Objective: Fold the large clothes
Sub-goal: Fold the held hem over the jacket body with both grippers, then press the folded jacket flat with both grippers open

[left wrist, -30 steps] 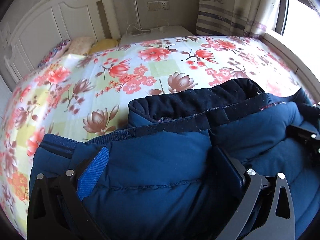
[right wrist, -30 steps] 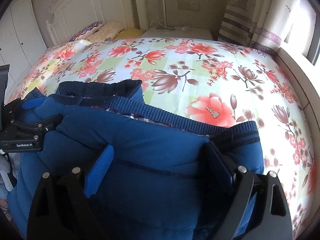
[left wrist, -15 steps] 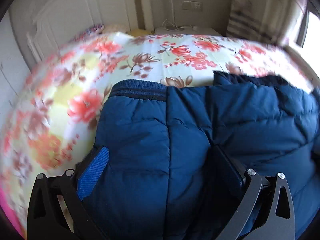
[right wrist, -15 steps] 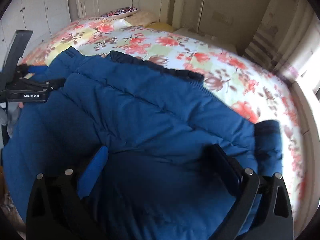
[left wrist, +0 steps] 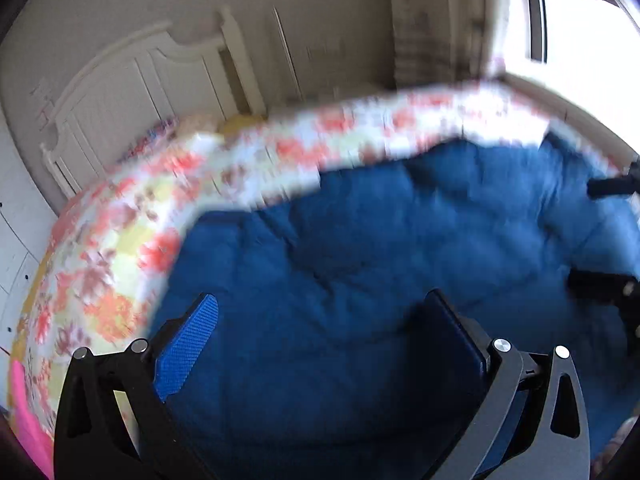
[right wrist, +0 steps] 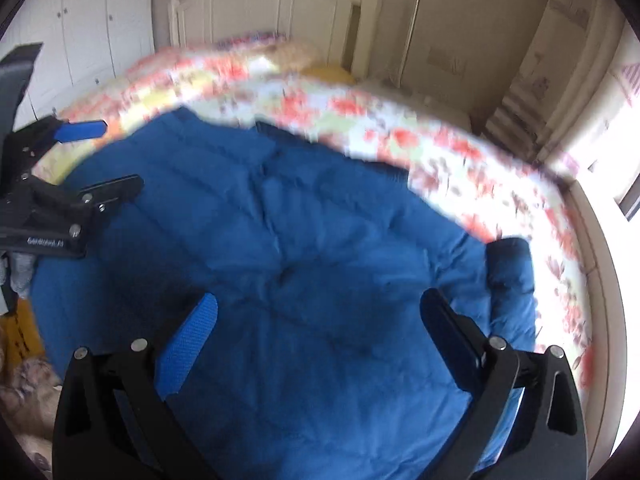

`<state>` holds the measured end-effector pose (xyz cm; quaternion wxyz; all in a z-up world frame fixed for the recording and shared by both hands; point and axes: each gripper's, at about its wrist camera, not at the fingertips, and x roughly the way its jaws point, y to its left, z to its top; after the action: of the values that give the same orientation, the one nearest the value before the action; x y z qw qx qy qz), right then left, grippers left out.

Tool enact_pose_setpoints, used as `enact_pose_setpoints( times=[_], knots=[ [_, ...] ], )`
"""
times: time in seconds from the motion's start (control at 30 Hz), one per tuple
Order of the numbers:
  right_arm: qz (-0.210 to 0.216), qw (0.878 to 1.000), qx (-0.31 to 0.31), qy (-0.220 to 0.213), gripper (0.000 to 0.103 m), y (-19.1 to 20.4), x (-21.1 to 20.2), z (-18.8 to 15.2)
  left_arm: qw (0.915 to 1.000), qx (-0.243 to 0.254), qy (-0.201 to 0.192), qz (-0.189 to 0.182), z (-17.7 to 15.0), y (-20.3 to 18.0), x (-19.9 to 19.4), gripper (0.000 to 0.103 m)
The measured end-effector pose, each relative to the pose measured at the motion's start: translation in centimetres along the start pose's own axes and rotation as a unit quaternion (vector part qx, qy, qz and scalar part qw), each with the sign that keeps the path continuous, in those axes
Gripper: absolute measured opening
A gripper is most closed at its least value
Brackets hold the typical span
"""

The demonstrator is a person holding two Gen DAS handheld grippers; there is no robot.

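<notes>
A blue puffy jacket (left wrist: 360,260) lies spread on the floral bedspread (left wrist: 120,248), quilted side up, and it fills the lower half of both views. My left gripper (left wrist: 320,300) hovers over its near part, open, with nothing pressed between the blue pads. In the right wrist view my right gripper (right wrist: 320,298) is likewise open wide above the jacket (right wrist: 320,240). That view also shows the left gripper (right wrist: 120,156) at the jacket's left edge. The right gripper (left wrist: 600,232) shows at the far right of the left wrist view. A sleeve end (right wrist: 510,264) sticks out on the right.
A white headboard (right wrist: 280,8) and pillows (right wrist: 300,54) stand at the far end of the bed. White wardrobe doors (right wrist: 92,32) are on the left, a curtain (right wrist: 528,112) and bright window on the right. Both views are motion-blurred.
Both grippers have drawn back from the jacket's ribbed hem and collar edge toward me. The jacket now lies flatter, smooth side up, with the lining hidden. Both views have swung and blurred.
</notes>
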<state>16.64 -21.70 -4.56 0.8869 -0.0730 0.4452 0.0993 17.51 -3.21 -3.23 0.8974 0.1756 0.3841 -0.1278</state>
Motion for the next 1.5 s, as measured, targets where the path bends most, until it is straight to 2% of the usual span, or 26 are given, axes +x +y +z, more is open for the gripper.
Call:
enact_pose_setpoints(
  times=[0.07,0.17,0.2,0.3,0.37,0.47,0.5,0.57,0.67,0.77,0.83,0.87,0.93,0.97,1.07,1.13,1.23,1.37,1.5],
  knots=[
    [0.019,0.999,0.024,-0.010,0.100,-1.0,-0.2,-0.3,0.9998,-0.014,-0.007,-0.014,-0.8,0.1,0.8,0.099],
    [-0.020,1.000,0.024,-0.005,0.100,-0.6,-1.4,0.0,0.9995,-0.020,0.002,-0.025,-0.8,0.6,1.3,0.099],
    [-0.029,0.999,0.022,-0.021,0.100,-0.1,-2.6,0.4,0.9996,-0.019,0.002,-0.022,-0.9,0.6,1.4,0.099],
    [0.002,0.997,-0.002,-0.074,0.100,1.7,-5.0,1.2,0.9998,-0.013,0.000,-0.012,-1.0,0.3,1.4,0.099],
    [-0.006,0.998,-0.024,-0.063,0.100,2.8,-4.3,1.2,0.9998,-0.015,0.000,-0.014,-1.0,0.4,1.3,0.099],
    [-0.011,0.999,-0.040,-0.004,0.101,3.5,0.1,0.3,0.9997,-0.017,-0.002,-0.016,-1.1,0.4,1.1,0.099],
    [0.003,0.999,-0.031,-0.016,0.101,3.1,0.5,0.1,0.9997,-0.018,-0.002,-0.016,-1.2,0.4,1.1,0.099],
    [0.010,1.000,-0.022,-0.014,0.101,2.7,0.3,0.0,0.9997,-0.017,-0.003,-0.015,-1.2,0.4,1.1,0.099],
    [-0.014,0.999,-0.035,-0.012,0.100,2.9,-0.9,0.0,0.9998,-0.015,-0.003,-0.013,-1.3,0.4,1.1,0.099],
    [-0.012,0.999,-0.023,-0.038,0.100,1.7,-3.6,-0.9,0.9997,-0.018,-0.005,-0.015,-1.4,0.5,1.1,0.099],
    [-0.040,0.999,-0.012,-0.028,0.100,0.0,-3.9,-2.4,0.9997,-0.018,-0.005,-0.015,-1.3,0.5,1.1,0.099],
    [-0.041,0.999,-0.005,-0.017,0.100,-1.0,-3.5,-3.2,0.9997,-0.018,-0.005,-0.015,-1.4,0.5,1.1,0.099],
    [0.011,0.999,0.026,-0.046,0.101,-3.4,-3.2,-4.9,0.9997,-0.019,-0.006,-0.017,-1.4,0.5,1.0,0.099],
    [0.019,0.997,0.033,-0.061,0.101,-3.8,-3.4,-5.5,0.9996,-0.019,-0.007,-0.018,-1.4,0.5,1.0,0.099],
    [-0.014,0.998,0.019,-0.062,0.100,-3.0,-4.2,-5.6,0.9997,-0.017,-0.006,-0.015,-1.4,0.4,1.1,0.099],
    [-0.026,0.997,0.032,-0.067,0.100,-3.1,-5.5,-6.2,0.9997,-0.018,-0.005,-0.016,-1.4,0.4,1.1,0.099],
    [-0.053,0.992,0.075,-0.091,0.100,-5.1,-8.9,-9.3,0.9996,-0.020,-0.006,-0.018,-1.5,0.6,1.0,0.099],
    [-0.047,0.979,0.168,-0.104,0.100,-8.6,-13.0,-15.7,0.9997,-0.019,-0.006,-0.014,-1.5,0.5,1.0,0.099],
    [0.025,0.965,0.244,-0.093,0.100,-9.5,-13.7,-22.2,0.9997,-0.019,-0.006,-0.014,-1.5,0.5,1.0,0.099]
  ],
)
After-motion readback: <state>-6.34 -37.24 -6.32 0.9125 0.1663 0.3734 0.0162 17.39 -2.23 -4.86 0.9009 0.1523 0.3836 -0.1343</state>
